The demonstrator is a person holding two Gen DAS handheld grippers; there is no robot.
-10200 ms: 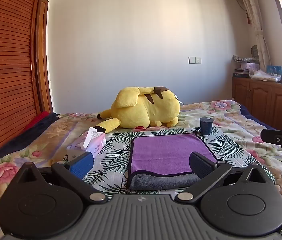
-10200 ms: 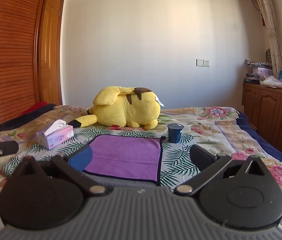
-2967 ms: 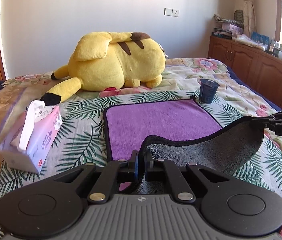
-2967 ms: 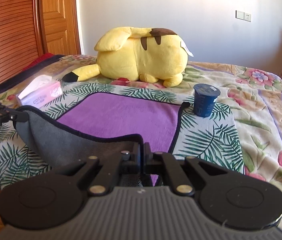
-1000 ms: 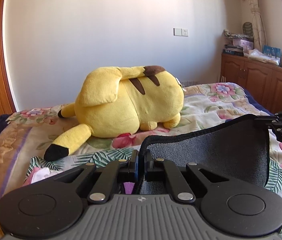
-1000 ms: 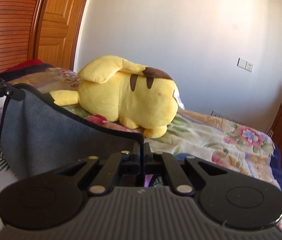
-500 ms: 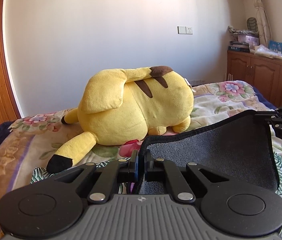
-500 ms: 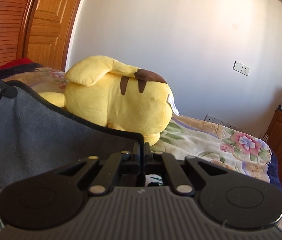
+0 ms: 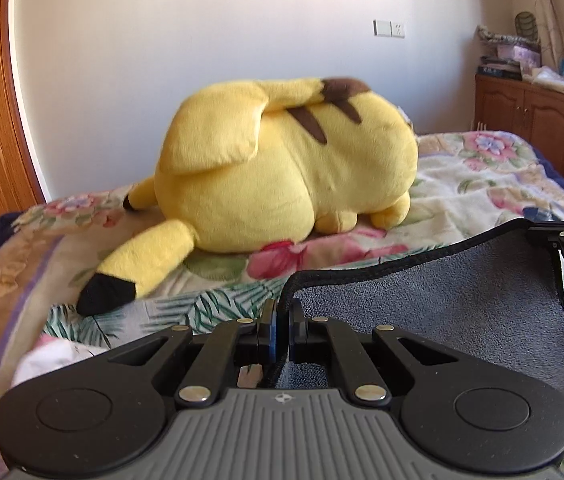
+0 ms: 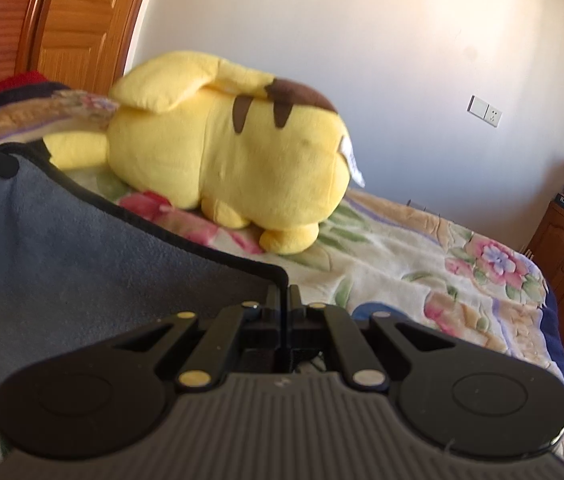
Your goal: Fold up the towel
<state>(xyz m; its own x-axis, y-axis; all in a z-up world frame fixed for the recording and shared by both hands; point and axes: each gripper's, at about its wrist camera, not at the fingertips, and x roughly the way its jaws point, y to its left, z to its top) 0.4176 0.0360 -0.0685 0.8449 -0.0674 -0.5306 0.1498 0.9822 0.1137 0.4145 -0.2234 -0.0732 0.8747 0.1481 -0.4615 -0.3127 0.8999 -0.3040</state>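
- The left gripper [image 9: 281, 322] is clamped on one corner of the towel [image 9: 462, 312], its jaws pressed together around the black-trimmed edge.
- The right gripper [image 10: 283, 304] pinches the other corner the same way.
- The towel hangs stretched between the two grippers, grey side toward the cameras, raised over the floral bedspread [image 9: 482, 172].
- A yellow Pikachu plush [image 9: 282, 176] lies on the bedspread beyond the towel's upper edge.
- A wooden cabinet [image 9: 542, 128] stands against the wall at right.

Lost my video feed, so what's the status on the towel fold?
Left hand-held gripper and right hand-held gripper each shut on a towel corner. Towel edge lifted, grey side showing. Yellow plush toy beyond the towel, apart from it.
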